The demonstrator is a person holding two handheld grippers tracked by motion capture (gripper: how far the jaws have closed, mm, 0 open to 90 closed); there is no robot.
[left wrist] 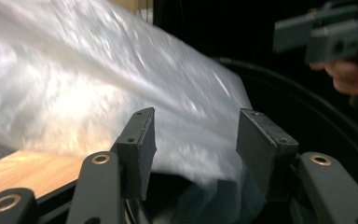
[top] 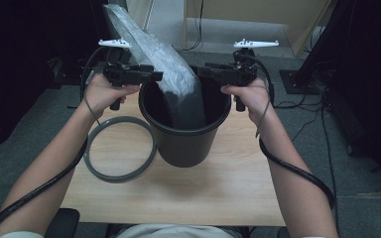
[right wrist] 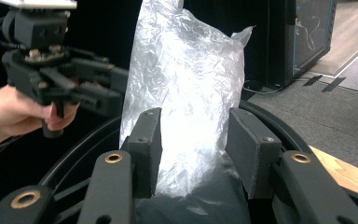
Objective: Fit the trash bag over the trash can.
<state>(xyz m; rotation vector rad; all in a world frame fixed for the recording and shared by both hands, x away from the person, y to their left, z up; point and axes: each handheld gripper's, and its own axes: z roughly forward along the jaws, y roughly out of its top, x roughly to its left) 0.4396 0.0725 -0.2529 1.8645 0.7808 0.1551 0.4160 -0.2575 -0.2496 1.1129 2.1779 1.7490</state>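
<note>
Lining the bin: one clear plastic bag (top: pixel 166 64) half inside one black bin (top: pixel 183 144) at table (top: pixel 228 188) centre, upper end sticking out over the far-left rim. Left gripper (top: pixel 154 75) released, jaws spread just short of the film. Right gripper (top: pixel 202 70) released too, jaws apart, bag between but not pinched. Best to pinch opposite mouth edges, spread wide, fold over rim evenly. One grey ring (top: pixel 120 148) flat left of bin, touching it. Two grippers.
</note>
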